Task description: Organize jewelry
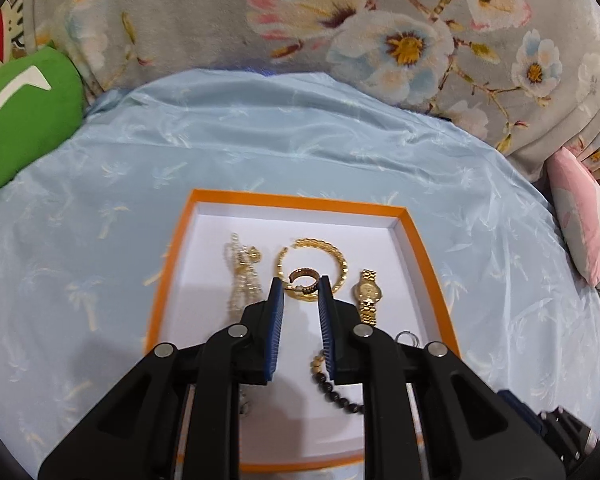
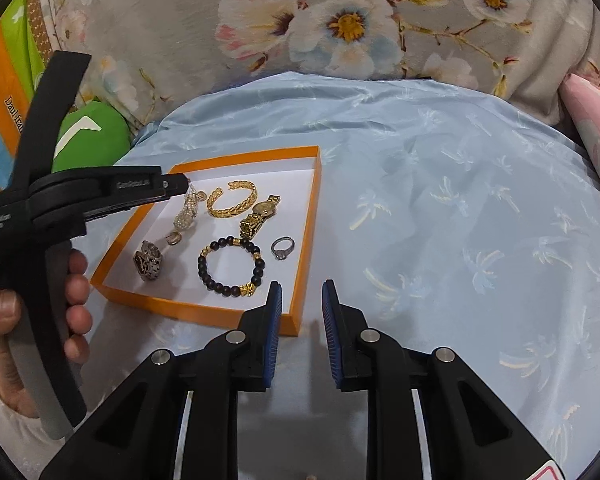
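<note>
An orange-rimmed white tray (image 1: 414, 240) (image 2: 308, 216) lies on the blue cloth. It holds a pearl piece (image 1: 242, 276) (image 2: 186, 210), a gold cuff bangle (image 1: 340, 258) (image 2: 232, 200), a gold watch (image 1: 367, 294) (image 2: 260, 216), a black bead bracelet (image 2: 230, 266) (image 1: 332, 390), a silver ring (image 2: 282, 248) and a silver watch (image 2: 148, 266). My left gripper (image 1: 301, 286) hangs above the tray, shut on a small hoop earring (image 1: 306, 280). A second hoop earring (image 2: 173, 238) lies in the tray. My right gripper (image 2: 299, 286) is open and empty at the tray's near right corner.
A floral blanket (image 1: 380, 32) rises behind the blue cloth (image 2: 460, 220). A green cushion (image 1: 24, 120) lies at the left, a pink cushion (image 1: 580, 220) at the right. A hand (image 2: 76, 300) holds the left gripper's handle.
</note>
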Demonstrator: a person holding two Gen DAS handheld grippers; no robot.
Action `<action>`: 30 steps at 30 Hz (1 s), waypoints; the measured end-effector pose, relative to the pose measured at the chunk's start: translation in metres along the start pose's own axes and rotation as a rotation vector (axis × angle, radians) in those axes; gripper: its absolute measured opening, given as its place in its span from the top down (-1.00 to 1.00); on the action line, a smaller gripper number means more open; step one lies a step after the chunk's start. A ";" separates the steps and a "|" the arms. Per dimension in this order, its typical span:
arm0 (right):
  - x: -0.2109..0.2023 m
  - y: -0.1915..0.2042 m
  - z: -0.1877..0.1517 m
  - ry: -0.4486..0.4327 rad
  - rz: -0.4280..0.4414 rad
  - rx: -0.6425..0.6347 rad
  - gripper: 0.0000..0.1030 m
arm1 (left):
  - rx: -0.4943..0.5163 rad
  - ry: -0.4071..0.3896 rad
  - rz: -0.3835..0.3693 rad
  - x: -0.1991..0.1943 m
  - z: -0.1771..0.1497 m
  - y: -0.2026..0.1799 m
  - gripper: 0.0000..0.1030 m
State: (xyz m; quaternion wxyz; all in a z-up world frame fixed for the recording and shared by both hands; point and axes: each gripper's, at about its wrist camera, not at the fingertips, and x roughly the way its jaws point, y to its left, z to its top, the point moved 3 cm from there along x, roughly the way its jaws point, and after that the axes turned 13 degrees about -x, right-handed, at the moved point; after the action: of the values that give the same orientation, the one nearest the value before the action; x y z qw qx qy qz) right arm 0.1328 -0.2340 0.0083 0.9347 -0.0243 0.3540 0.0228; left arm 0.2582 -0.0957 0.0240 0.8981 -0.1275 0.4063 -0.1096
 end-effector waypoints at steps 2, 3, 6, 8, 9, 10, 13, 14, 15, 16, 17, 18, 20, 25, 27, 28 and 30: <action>0.000 -0.002 -0.003 0.004 -0.005 0.003 0.60 | -0.003 0.002 0.017 0.009 -0.001 -0.001 0.67; 0.000 -0.002 -0.004 0.007 -0.008 0.002 0.60 | -0.005 0.005 0.018 0.012 -0.002 -0.001 0.67; 0.001 -0.003 -0.004 0.009 0.000 0.006 0.60 | -0.019 0.030 0.011 0.022 -0.003 0.000 0.67; 0.001 -0.002 -0.004 0.010 -0.005 0.002 0.60 | -0.024 0.028 0.018 0.025 -0.004 0.000 0.58; 0.001 -0.002 -0.004 0.010 -0.003 0.002 0.60 | -0.026 0.021 0.025 0.025 -0.004 0.001 0.43; 0.002 -0.002 -0.004 0.010 -0.003 0.002 0.60 | -0.033 0.014 0.027 0.023 -0.004 0.002 0.37; 0.001 -0.002 -0.004 0.006 -0.002 0.005 0.60 | -0.051 -0.006 0.012 0.012 -0.002 0.007 0.34; 0.000 -0.002 -0.004 0.004 -0.002 0.007 0.59 | -0.055 -0.020 0.006 0.004 -0.003 0.010 0.34; -0.001 -0.002 -0.005 0.001 -0.002 0.007 0.59 | -0.058 -0.033 0.002 -0.003 -0.003 0.012 0.34; -0.004 -0.001 -0.006 -0.004 -0.008 0.005 0.59 | -0.059 -0.054 -0.004 -0.015 -0.006 0.016 0.34; -0.006 0.000 -0.008 -0.007 -0.014 0.000 0.58 | -0.059 -0.068 -0.007 -0.025 -0.009 0.020 0.34; -0.010 0.001 -0.010 -0.010 -0.016 -0.003 0.57 | -0.060 -0.073 -0.009 -0.032 -0.012 0.023 0.34; -0.018 0.005 -0.018 -0.017 -0.016 -0.007 0.57 | -0.058 -0.086 -0.016 -0.052 -0.023 0.032 0.34; -0.041 0.019 -0.041 -0.021 -0.002 -0.017 0.48 | -0.061 -0.074 0.001 -0.085 -0.062 0.057 0.34; -0.048 0.025 -0.050 -0.012 -0.003 -0.022 0.48 | -0.049 -0.075 0.023 -0.094 -0.077 0.063 0.34; -0.051 0.026 -0.054 -0.008 -0.003 -0.022 0.48 | -0.046 -0.071 0.026 -0.097 -0.084 0.065 0.34; -0.056 0.028 -0.063 0.003 -0.001 -0.012 0.48 | -0.048 -0.051 0.020 -0.102 -0.099 0.069 0.34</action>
State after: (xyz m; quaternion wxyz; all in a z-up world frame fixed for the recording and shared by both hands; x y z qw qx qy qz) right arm 0.0473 -0.2114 -0.0023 0.9340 -0.0299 0.3552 0.0246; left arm 0.1233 -0.0137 0.0106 0.9060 -0.1477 0.3869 -0.0874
